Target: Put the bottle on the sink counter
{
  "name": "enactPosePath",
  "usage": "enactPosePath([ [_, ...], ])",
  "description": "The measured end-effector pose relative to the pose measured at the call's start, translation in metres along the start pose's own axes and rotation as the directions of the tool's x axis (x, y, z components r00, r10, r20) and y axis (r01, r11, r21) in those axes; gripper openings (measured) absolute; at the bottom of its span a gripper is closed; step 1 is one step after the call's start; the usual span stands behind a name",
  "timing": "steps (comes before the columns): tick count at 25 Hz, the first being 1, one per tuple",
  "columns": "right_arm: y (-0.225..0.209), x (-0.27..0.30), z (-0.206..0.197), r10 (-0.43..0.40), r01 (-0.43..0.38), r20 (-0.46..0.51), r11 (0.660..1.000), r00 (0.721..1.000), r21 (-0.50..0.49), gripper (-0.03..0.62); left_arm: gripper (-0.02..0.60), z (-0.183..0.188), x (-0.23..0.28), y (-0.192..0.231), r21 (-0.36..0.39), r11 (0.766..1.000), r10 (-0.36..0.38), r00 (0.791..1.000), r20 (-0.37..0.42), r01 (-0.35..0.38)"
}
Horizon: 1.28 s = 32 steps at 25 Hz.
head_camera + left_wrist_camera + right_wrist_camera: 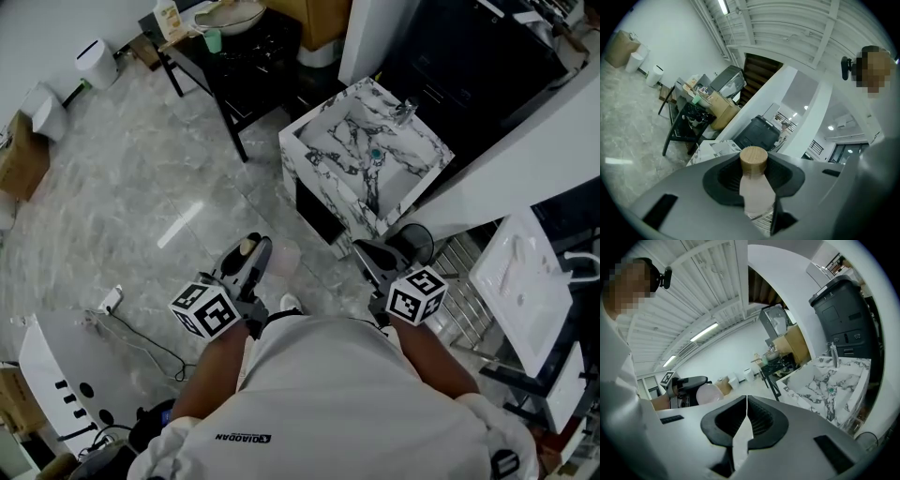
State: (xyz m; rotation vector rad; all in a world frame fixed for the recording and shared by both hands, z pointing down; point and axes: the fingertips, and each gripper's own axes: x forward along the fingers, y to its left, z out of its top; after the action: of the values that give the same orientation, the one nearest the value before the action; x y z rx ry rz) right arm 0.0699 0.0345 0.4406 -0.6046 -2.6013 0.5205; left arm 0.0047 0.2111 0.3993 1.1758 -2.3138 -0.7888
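A pale pink bottle (754, 192) with a wooden cap (753, 160) stands upright between the jaws of my left gripper (755, 180), which is shut on it. In the head view the left gripper (255, 258) carries the bottle (283, 260) above the grey floor, short of the marble sink unit (323, 178). My right gripper (372, 255) is beside it, also short of the sink. Its jaws are shut with nothing between them (746, 416). The right gripper view shows the sink basin (825, 380) with its faucet (833, 355), and the left gripper with the bottle (708, 393).
A black table (234, 70) loaded with kitchenware stands behind the sink to the left. White bins (94, 61) line the far wall. A white appliance (56, 361) and a cable (141, 337) lie at lower left. A white tray (520, 277) and wire rack sit at right.
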Motion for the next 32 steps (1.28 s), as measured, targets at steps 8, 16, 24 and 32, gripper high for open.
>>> enactPosePath([
  [8,0.008,0.047,0.019,-0.045,0.045,0.028,0.999,0.999,0.001,0.041,0.134,0.044,0.004,0.041,0.019,0.999,-0.040,0.999,-0.013,0.040],
  [16,0.004,0.064,0.029,-0.066,0.065,0.042,0.998,0.997,0.004,0.041,0.134,0.064,0.004,0.066,0.019,1.000,-0.016,1.000,0.001,0.016],
  [24,-0.014,0.080,0.039,-0.071,0.069,0.057,0.997,0.996,0.037,0.041,0.133,0.070,0.019,0.076,0.022,1.000,-0.007,1.000,-0.008,0.007],
  [32,-0.051,0.100,0.050,-0.088,0.084,0.080,0.995,0.993,0.056,0.041,0.134,0.079,0.061,0.090,0.056,0.998,-0.015,0.999,-0.038,0.017],
])
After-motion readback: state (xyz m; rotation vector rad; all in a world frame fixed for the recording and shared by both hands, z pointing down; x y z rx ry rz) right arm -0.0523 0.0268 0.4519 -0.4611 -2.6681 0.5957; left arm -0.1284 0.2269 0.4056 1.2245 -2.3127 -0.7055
